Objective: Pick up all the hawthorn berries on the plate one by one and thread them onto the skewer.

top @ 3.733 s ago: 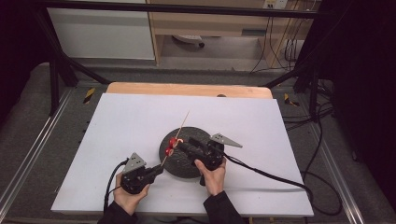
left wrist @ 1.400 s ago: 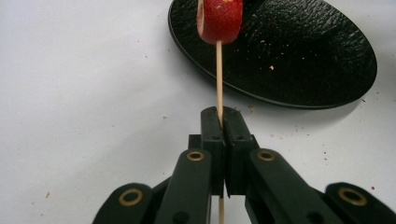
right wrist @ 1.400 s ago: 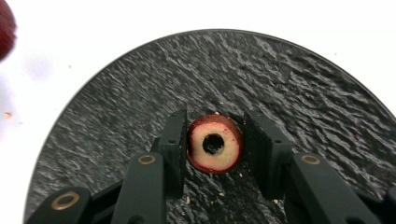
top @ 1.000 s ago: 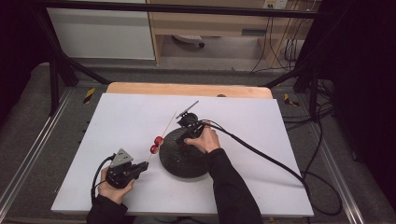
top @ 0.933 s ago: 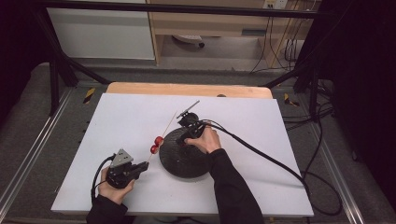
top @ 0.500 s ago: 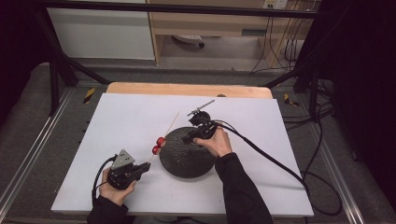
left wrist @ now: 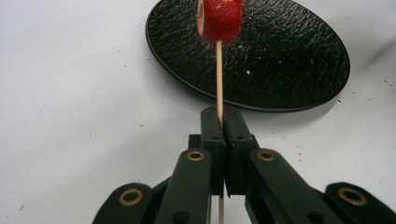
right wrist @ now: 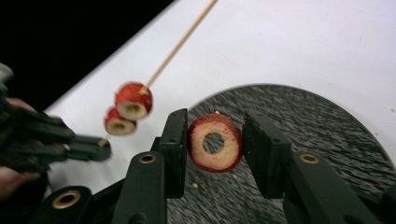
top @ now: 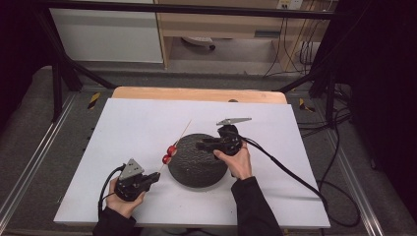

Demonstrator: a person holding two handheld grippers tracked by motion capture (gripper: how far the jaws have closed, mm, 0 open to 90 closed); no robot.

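Surface: white table top (top: 128, 123), dark room behind it, black textured plate (top: 196, 162) at centre frame.
Left gripper (left wrist: 220, 122): jaws pressed together on a wooden skewer (left wrist: 218, 74), lower left of the high view.
Skewer load: two red apple rings (right wrist: 133, 100) already threaded, hanging left of the plate.
Right gripper (right wrist: 215, 144): pinching a third apple ring (right wrist: 215, 142), hole facing the camera, above the plate.
Progress: two rings done; this one is not yet on the tip, likely next.
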